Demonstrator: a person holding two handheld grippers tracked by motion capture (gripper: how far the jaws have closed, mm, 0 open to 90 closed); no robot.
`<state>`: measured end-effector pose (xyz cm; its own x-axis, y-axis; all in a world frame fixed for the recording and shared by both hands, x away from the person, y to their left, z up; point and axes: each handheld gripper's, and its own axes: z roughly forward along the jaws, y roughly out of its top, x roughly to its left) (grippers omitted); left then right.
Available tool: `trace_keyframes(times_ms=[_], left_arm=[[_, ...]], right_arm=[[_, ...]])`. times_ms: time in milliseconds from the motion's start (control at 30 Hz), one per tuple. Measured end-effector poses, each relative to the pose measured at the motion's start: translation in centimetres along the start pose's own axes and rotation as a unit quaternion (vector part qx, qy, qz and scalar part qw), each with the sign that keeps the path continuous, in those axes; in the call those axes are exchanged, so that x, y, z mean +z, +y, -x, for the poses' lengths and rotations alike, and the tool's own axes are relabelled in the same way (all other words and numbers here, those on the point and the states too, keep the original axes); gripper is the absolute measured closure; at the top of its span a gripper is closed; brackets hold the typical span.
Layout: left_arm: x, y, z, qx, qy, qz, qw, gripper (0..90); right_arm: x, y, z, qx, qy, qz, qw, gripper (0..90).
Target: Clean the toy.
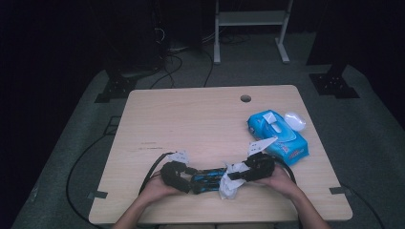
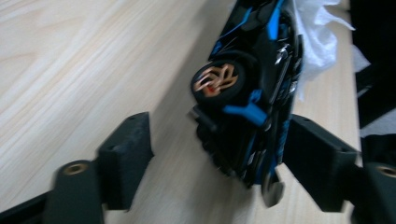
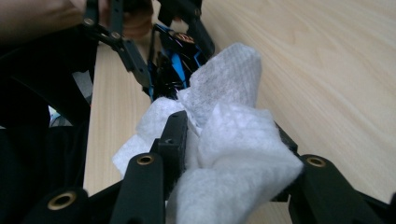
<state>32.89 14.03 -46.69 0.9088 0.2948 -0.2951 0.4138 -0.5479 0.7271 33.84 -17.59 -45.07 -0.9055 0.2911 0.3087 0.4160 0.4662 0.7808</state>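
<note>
Black-and-blue toy car (image 2: 252,88) lies on its side on the surface (image 1: 191,124), between the two tools. Left tool (image 2: 217,154): jaws part open, car's rear end in the gap, far jaw just beside the body, near jaw clear of it; no grip. Right tool (image 3: 229,140): jaws clamped on a bunched white wet wipe (image 3: 229,154), which touches the car's other end. Blue wet-wipe pack (image 1: 277,136) sits beyond the right tool, white lid (image 1: 294,120) beside it.
</note>
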Motion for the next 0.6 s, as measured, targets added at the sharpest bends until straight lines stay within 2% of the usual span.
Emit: trace_keyframes(times_ms=[33, 100, 167, 267, 300, 333, 367, 500, 600], left_arm=[[0.0, 0.1, 0.2, 0.014, 0.005, 0.003, 0.9999, 44.3], [0.1, 0.4, 0.3, 0.019, 0.013, -0.001, 0.9997, 46.4], [0.1, 0.8, 0.2, 0.037, 0.035, -0.004, 0.9987, 46.9], [0.3, 1.5, -0.1, 0.056, 0.067, -0.003, 0.9962, 47.5], [0.6, 1.7, -0.1, 0.063, 0.082, -0.006, 0.9946, 47.6], [0.8, 1.9, 0.0, 0.070, 0.091, -0.006, 0.9934, 47.6], [1.0, 2.0, 0.0, 0.074, 0.099, -0.006, 0.9924, 47.7], [1.6, 2.1, 0.8, 0.093, 0.125, 0.001, 0.9877, 48.1], [1.6, 2.1, 1.2, 0.101, 0.127, -0.003, 0.9867, 48.0]], right_arm=[[-0.1, 0.0, -0.1, -0.001, -0.002, 0.003, 1.0000, 59.6], [-0.3, 0.2, -0.1, -0.007, -0.009, 0.001, 0.9999, 59.6], [-0.4, 0.5, -0.2, -0.021, -0.023, 0.000, 0.9995, 59.5], [-0.7, 1.2, -0.4, -0.041, -0.060, 0.002, 0.9974, 58.8], [-0.8, 1.6, -0.4, -0.045, -0.088, -0.003, 0.9951, 56.7], [-0.8, 1.6, -0.4, -0.045, -0.088, -0.003, 0.9951, 56.7], [-0.7, 1.8, -0.3, -0.050, -0.104, -0.007, 0.9934, 55.9], [-1.0, 1.5, 0.0, -0.043, -0.127, -0.019, 0.9908, 53.7], [-1.0, 1.0, -0.1, -0.036, -0.133, -0.030, 0.9900, 52.7]])
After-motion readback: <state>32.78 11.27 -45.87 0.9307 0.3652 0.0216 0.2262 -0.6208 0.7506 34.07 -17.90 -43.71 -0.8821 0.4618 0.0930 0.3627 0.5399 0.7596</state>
